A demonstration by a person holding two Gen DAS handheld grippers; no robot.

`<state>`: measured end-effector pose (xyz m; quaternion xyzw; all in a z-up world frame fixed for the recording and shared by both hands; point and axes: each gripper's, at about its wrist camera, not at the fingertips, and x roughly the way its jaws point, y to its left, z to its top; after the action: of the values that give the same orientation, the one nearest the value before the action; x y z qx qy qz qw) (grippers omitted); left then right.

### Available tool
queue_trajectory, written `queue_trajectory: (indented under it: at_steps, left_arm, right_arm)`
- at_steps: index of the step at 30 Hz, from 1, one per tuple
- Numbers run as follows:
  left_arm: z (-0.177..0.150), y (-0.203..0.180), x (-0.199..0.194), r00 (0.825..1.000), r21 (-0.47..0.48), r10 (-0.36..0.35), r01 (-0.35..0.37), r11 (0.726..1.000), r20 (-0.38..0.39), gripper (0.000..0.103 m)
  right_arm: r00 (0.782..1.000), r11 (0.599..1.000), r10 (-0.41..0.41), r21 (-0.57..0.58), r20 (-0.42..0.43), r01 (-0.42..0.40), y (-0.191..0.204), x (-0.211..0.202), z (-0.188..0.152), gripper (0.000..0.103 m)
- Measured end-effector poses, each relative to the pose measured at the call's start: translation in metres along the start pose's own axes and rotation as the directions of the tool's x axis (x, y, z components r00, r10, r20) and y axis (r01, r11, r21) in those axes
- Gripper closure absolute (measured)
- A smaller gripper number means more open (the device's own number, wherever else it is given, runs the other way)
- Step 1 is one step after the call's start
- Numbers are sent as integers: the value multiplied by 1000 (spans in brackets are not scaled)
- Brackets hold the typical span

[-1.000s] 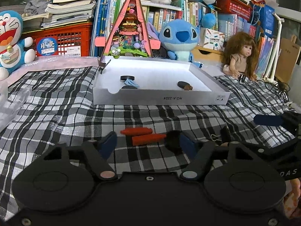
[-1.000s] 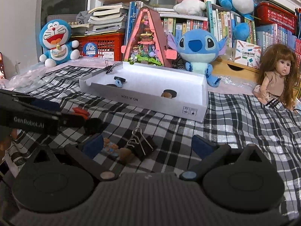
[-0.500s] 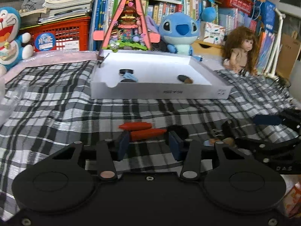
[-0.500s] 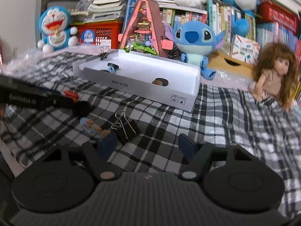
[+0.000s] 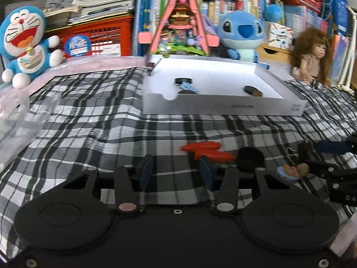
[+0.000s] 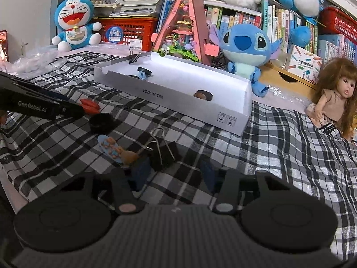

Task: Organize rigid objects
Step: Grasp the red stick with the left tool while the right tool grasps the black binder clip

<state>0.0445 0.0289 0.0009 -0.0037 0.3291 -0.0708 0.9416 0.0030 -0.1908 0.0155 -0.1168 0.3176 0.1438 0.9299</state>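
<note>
Behind the checked cloth (image 5: 93,120), crowded bookshelves (image 6: 243,20) and plush toys (image 6: 73,22).

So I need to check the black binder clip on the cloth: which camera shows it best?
The right wrist view: the black binder clip lies close and whole, wire handles up. The left wrist view shows only a sliver at the far right, by the right gripper.

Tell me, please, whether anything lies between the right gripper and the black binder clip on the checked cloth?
Nothing visible does. The black binder clip lies just ahead of the right gripper, near its left finger, with only bare cloth between; a small figure magnet lies left of the clip.
</note>
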Motion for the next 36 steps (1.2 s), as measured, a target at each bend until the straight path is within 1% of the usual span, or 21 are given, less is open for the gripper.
queue_trajectory:
  at_steps: [2, 5, 8, 11, 13, 19, 20, 26, 29, 31, 33, 36]
  left_arm:
    - [1, 3, 0, 1000, -14, 1, -1, 1000, 0, 58]
    - [1, 2, -4, 999, -14, -36, 36, 999, 8, 56]
    - [-1, -7, -8, 998, 25, -67, 66, 997, 17, 53]
    - [-3, -18, -8, 997, 61, -76, 75, 995, 25, 51]
    - [-3, -24, -6, 996, 67, -85, 84, 994, 18, 50]
    - [-3, -34, 3, 998, 55, -66, 65, 996, 15, 49]
    - [-3, -34, 3, 998, 55, -62, 61, 997, 16, 49]
    - [-2, -40, 7, 998, 72, -55, 54, 996, 20, 49]
    - [-4, -43, 8, 998, 94, -58, 55, 994, 27, 52]
    - [-7, -45, 7, 997, 115, -66, 61, 991, 39, 60]
    - [-9, -47, 6, 996, 133, -70, 64, 989, 45, 61]
    - [-9, -47, 4, 996, 125, -73, 67, 990, 46, 62]
  right_arm:
    - [1000, 1000, 5, 1, 1, -5, 1, 1, 1, 42]
    - [1000, 1000, 12, 8, 3, -12, 2, 2, 2, 42]
    - [1000, 1000, 19, 14, 5, -19, 2, 4, 3, 42]
    - [1000, 999, 21, 24, 8, -21, 2, 6, 4, 42]
    - [1000, 999, 27, 36, 9, -27, 1, 7, 5, 42]
    - [999, 998, 28, 58, 17, -29, 1, 8, 4, 42]
    - [999, 998, 27, 62, 19, -29, 1, 8, 4, 40]
    - [999, 995, 22, 101, 28, -24, -3, 10, 3, 38]
    - [999, 994, 22, 107, 33, -25, -4, 11, 2, 36]
    - [999, 994, 25, 107, 36, -29, -4, 12, 2, 35]
    - [999, 994, 30, 99, 36, -34, -5, 12, 2, 35]
    - [998, 997, 54, 59, 36, -56, -6, 11, 3, 29]
